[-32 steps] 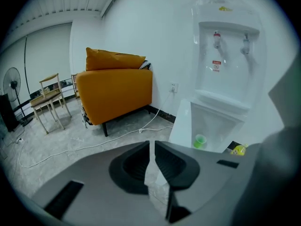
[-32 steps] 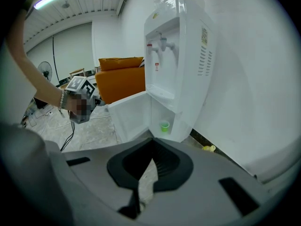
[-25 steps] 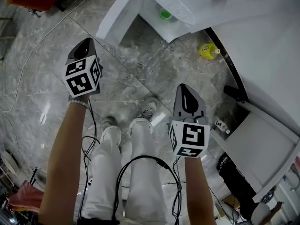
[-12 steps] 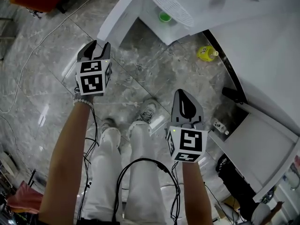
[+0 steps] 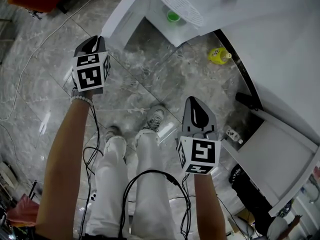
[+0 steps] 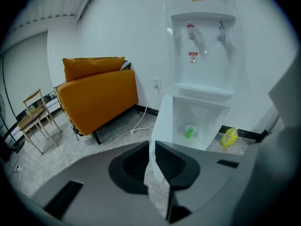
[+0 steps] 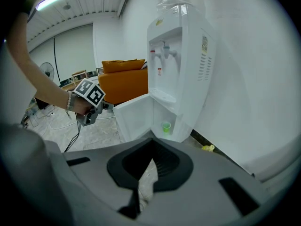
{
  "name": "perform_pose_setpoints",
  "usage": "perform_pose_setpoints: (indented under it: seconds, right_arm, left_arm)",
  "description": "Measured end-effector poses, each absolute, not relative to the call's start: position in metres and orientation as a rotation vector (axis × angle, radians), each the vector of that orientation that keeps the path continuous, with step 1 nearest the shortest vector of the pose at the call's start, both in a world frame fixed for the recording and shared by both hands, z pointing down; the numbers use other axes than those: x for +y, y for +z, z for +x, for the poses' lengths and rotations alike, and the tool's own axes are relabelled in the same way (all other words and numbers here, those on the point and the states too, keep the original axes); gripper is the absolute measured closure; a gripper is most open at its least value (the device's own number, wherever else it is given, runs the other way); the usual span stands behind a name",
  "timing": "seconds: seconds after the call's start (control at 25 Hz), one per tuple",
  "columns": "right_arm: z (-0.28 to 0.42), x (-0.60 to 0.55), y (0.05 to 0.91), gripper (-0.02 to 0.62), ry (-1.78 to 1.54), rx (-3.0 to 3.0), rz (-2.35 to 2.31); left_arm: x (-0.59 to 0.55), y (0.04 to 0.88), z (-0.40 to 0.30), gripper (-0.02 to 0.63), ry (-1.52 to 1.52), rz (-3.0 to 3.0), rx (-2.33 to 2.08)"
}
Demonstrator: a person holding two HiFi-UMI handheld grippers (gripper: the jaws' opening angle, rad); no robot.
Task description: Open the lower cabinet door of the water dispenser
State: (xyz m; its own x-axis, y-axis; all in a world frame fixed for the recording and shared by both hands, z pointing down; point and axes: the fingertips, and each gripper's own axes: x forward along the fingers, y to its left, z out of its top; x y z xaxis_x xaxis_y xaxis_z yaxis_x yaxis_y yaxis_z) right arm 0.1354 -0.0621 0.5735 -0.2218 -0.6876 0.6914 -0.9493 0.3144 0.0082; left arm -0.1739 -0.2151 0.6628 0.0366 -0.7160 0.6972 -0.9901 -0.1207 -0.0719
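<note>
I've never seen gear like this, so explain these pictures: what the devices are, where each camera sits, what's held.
No robot here: a person holds a two-jaw tool in each hand; the marked cubes are part of them. The head view looks down from the person's head at the left tool, the right tool, the legs and the floor. The other two views come from a camera riding on each tool, looking along its jaws. Ahead stands a water dispenser, its lower door open, a green cup inside. A yellow bottle is on the floor beside it; a sofa stands nearby. Nothing is held: the right jaws are shut, the left jaws are closing with nothing between them.
</note>
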Motion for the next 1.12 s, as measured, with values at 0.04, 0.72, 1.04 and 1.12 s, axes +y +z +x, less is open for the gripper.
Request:
perform_pose_setpoints:
  seconds: [0.04, 0.72, 1.04, 1.12]
  right_arm:
    - [0.136, -0.063, 0.574, 0.591, 0.569, -1.992, 1.44]
    - [0.134, -0.073, 0.586, 0.591, 0.587, -1.986, 1.429]
    - [0.134, -0.078, 0.592, 0.591, 0.593, -1.988, 1.419]
    - [0.135, -0.08, 0.592, 0.591, 0.591, -1.989, 1.417]
  left_arm:
    - [-0.217, 0.663, -0.176, 0.555, 0.843, 1.886, -1.726]
    - [-0.213, 0.683, -0.159, 0.403, 0.911, 1.954, -1.619]
    - [-0.221, 0.683, -0.169, 0.426, 0.953, 1.97, -1.64]
    - [-0.223, 0.682, -0.173, 0.426, 0.95, 1.97, -1.652]
